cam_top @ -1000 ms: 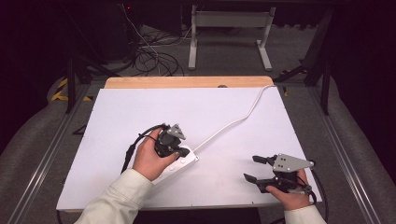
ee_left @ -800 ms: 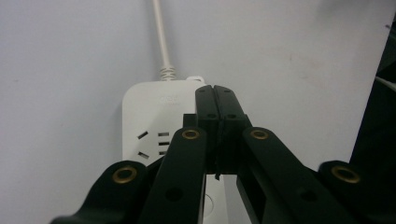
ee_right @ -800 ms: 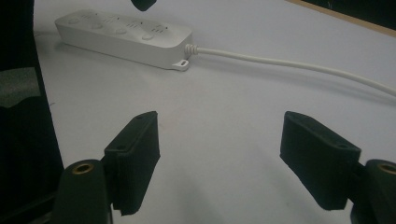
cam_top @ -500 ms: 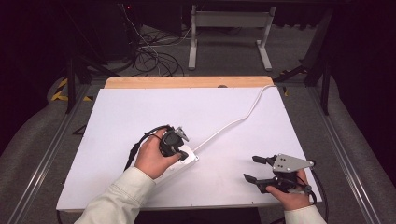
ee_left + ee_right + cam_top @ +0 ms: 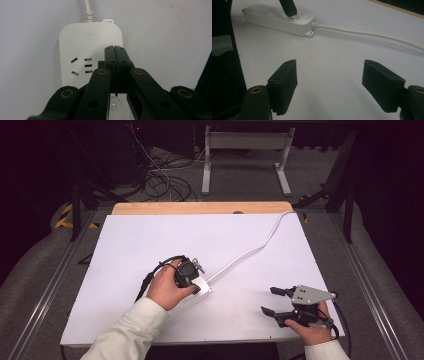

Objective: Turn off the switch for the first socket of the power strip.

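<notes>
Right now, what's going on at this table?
A person works a white power strip on the white table with a pair of tongs in each hand. The left tongs are shut, their tips set down on top of the strip beside its sockets, with nothing between them. The right tongs sit open over bare table, apart from the strip. The strip's white cord trails off toward the far right corner.

White table (image 5: 125, 250), power strip (image 5: 202, 286), cord (image 5: 250, 251)
</notes>
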### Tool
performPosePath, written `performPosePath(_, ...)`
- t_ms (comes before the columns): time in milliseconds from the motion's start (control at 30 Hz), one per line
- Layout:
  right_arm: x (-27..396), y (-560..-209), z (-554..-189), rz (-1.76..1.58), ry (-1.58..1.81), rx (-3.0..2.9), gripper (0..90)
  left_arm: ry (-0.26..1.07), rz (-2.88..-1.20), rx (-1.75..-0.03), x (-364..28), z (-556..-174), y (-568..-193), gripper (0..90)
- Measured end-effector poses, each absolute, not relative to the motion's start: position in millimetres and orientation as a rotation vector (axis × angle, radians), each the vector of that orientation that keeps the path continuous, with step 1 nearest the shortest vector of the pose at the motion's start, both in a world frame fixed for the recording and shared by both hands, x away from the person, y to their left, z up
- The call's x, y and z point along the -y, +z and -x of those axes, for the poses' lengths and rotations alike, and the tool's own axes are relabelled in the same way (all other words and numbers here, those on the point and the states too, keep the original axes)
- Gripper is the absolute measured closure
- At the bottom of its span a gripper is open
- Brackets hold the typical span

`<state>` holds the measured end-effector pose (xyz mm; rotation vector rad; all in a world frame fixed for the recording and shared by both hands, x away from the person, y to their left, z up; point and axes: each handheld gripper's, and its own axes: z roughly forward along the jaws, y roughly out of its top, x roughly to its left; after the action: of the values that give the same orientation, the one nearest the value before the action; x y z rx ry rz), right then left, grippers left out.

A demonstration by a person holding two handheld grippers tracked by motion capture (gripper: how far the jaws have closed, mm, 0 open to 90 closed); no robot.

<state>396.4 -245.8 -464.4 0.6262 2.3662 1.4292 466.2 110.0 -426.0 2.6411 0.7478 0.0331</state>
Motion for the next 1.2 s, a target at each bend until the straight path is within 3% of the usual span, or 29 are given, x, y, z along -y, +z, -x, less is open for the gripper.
performPosePath(1200, 245.1, -464.9, -396.4, -0.623, 1.426, -2.374, 28.1, 0.077, -2.665, -0.738, -106.5, -463.9, -430.3, 90.0)
